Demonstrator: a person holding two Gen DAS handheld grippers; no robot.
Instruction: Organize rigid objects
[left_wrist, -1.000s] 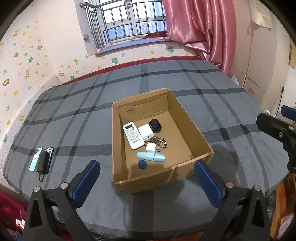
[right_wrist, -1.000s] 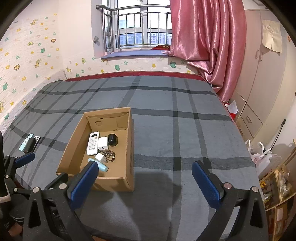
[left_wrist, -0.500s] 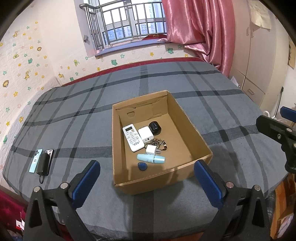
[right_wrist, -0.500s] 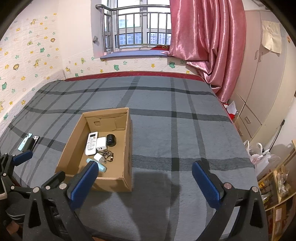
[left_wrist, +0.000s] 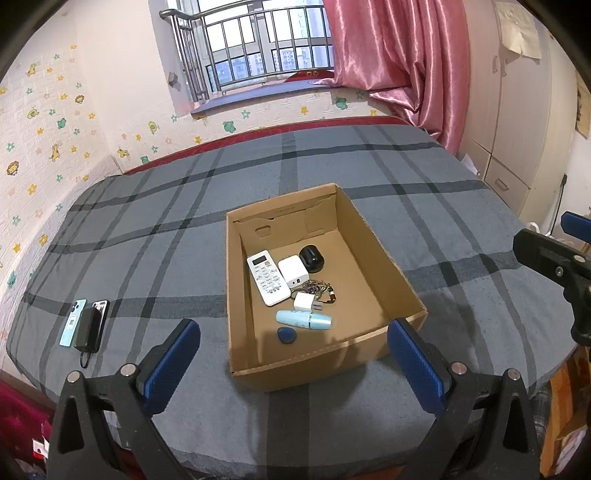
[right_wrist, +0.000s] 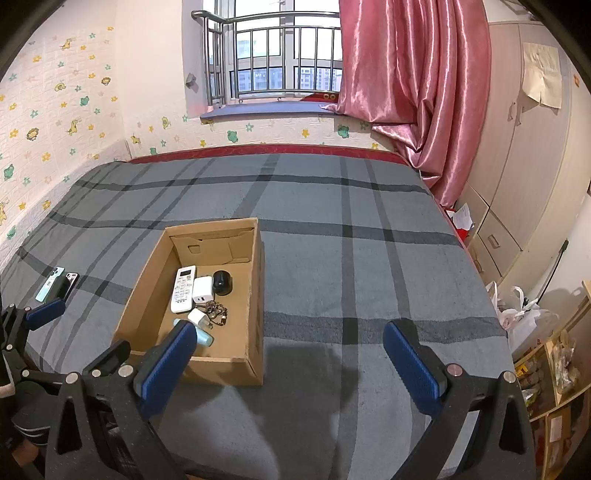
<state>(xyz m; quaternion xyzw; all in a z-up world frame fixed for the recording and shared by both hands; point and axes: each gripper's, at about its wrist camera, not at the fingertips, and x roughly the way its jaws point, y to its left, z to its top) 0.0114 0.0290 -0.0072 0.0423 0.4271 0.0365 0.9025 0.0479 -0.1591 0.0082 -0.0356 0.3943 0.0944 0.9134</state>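
An open cardboard box (left_wrist: 384, 258) (right_wrist: 146, 295) sits on the grey plaid bed. Inside lie a white remote (left_wrist: 267, 282) (right_wrist: 183, 283), a white charger block (left_wrist: 293, 271), a black round object (left_wrist: 311, 258) (right_wrist: 222, 282), a small white plug (left_wrist: 303, 302), a bunch of keys (left_wrist: 319, 290), a light-blue tube (left_wrist: 303, 319) and a blue fob (left_wrist: 284, 335). My left gripper (left_wrist: 293, 363) is open and empty, above the bed's near edge in front of the box. My right gripper (right_wrist: 290, 358) is open and empty, to the right of the box.
Two phones and a black power bank (left_wrist: 85, 328) (right_wrist: 59, 286) lie on the bed at the far left. The bed (right_wrist: 351, 266) is bare right of the box. A pink curtain (right_wrist: 406, 74), a wardrobe and shelves stand at the right.
Both grippers have drawn back slightly from the box; it looks a little smaller and farther. Nothing was gripped or released.
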